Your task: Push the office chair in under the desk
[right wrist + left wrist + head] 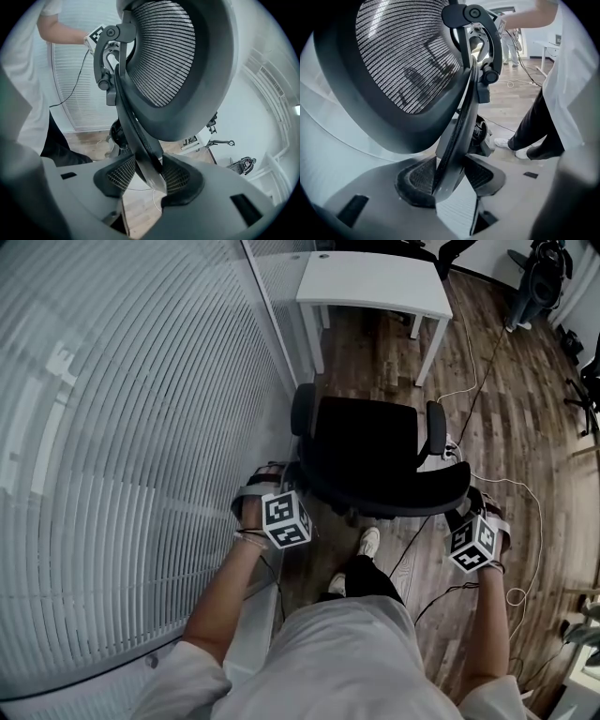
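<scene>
A black office chair (pixel 375 456) stands on the wood floor, its seat facing the white desk (pixel 375 282) at the top of the head view, with a gap between them. My left gripper (pixel 272 482) is at the backrest's left edge and my right gripper (pixel 472 510) at its right edge. In the left gripper view the mesh backrest (pixel 403 61) fills the frame, and its rim (pixel 459 136) runs between the pads, with my left gripper (pixel 450 176) shut on it. In the right gripper view the backrest rim (pixel 136 140) is likewise clamped in my right gripper (pixel 149 176).
A glass wall with blinds (pixel 112 427) runs close along the chair's left side. White and black cables (pixel 525 512) trail over the floor on the right. More chairs and equipment (pixel 539 277) stand at the top right. My shoe (pixel 368 542) is just behind the chair.
</scene>
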